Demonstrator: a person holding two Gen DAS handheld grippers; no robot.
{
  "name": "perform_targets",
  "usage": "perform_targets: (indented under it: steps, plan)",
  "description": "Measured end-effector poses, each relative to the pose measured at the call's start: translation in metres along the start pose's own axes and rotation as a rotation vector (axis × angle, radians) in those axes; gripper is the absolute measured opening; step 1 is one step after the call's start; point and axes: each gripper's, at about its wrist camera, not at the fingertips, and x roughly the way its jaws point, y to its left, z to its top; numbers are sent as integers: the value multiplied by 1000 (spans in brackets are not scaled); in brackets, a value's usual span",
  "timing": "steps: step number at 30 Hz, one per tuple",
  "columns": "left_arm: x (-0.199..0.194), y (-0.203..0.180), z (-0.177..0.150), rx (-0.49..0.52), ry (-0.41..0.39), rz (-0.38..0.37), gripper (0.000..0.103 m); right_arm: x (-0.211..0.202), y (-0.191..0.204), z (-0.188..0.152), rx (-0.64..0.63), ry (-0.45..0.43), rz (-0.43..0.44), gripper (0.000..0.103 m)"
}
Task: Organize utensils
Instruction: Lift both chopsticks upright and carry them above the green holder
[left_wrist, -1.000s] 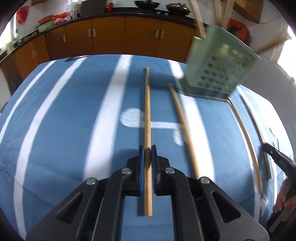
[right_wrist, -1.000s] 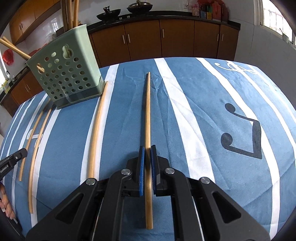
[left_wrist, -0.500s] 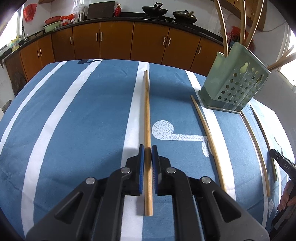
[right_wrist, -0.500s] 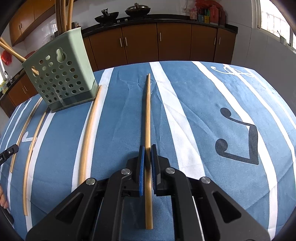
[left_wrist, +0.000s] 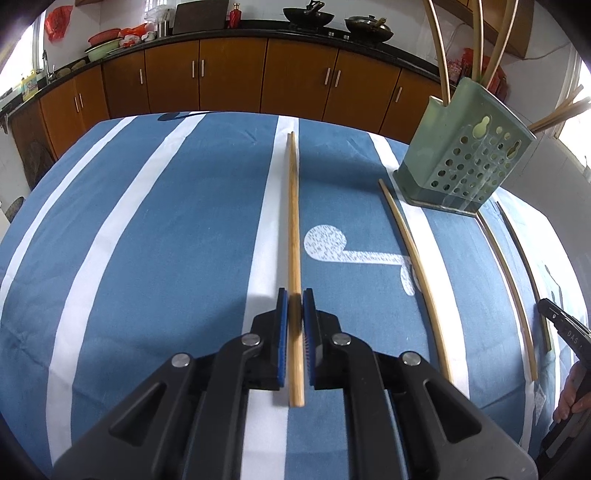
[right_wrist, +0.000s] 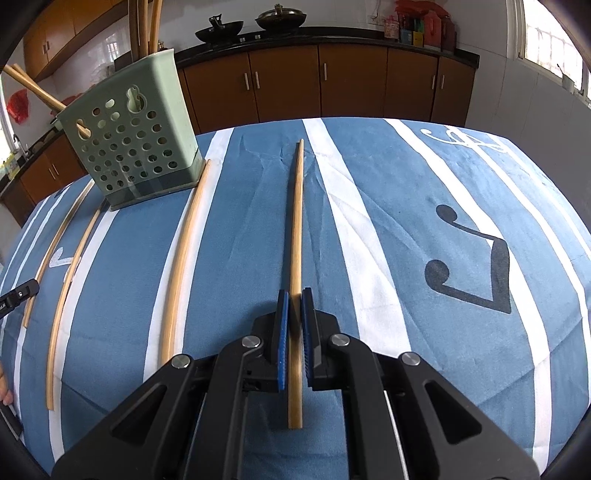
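My left gripper (left_wrist: 295, 295) is shut on a wooden chopstick (left_wrist: 293, 221) that points forward over the blue striped tablecloth (left_wrist: 166, 240). My right gripper (right_wrist: 294, 295) is shut on another wooden chopstick (right_wrist: 296, 221). A green perforated utensil holder (left_wrist: 465, 155) stands at the right in the left wrist view and at the left in the right wrist view (right_wrist: 129, 136); several chopsticks stick out of its top. Three loose chopsticks (left_wrist: 417, 266) lie on the cloth beside the holder, also seen in the right wrist view (right_wrist: 184, 258).
Brown kitchen cabinets (left_wrist: 229, 81) with a dark counter and woks run behind the table. The other gripper's tip shows at the right edge of the left view (left_wrist: 561, 325) and the left edge of the right view (right_wrist: 18, 295).
The left gripper has swung leftward, so the holder moved toward the right of its view. The right gripper drew back slightly. Both still hold their chopsticks.
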Motion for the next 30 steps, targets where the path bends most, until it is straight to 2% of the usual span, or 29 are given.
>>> perform_targets:
  steps: [7,9,11,20,30]
  plan:
    - [-5,-6,-9,34,-17,34,8,-6,1,-7,-5,-1,4,8]
    - [-6,-7,-8,40,-4,32,8,-7,0,-5,-1,6,8,8]
    - [-9,-4,-5,30,6,19,8,-15,-4,-1,11,-22,15,7]
    - [-81,-10,33,28,-197,-36,8,-78,-13,39,39,-247,35,7]
    - [-146,-13,65,-21,-389,-85,8,-124,-15,67,58,-406,86,7]
